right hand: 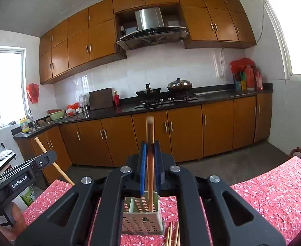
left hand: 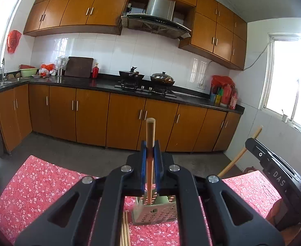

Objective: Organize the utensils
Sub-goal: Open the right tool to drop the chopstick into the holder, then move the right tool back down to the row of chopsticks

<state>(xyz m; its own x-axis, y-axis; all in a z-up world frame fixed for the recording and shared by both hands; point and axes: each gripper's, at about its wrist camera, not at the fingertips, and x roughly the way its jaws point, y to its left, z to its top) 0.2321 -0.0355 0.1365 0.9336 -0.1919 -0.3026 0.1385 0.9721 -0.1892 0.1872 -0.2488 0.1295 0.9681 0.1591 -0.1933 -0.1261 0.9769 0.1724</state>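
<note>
Each tool [left hand: 150, 153] [right hand: 150, 155] clamped on a pale wooden chopstick [left hand: 150, 131] [right hand: 150, 131], tips seemingly inside the perforated green holder [right hand: 142, 219].

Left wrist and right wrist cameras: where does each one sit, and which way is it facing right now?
Left wrist: on the left gripper, facing the kitchen counter; its jaws clamp a chopstick above the holder; right gripper at the right edge.
Right wrist: on the right gripper, facing the same counter; jaws clamp a second chopstick; left gripper and a thumb at left.
Shared: holder, red floral tablecloth, stove.
</note>
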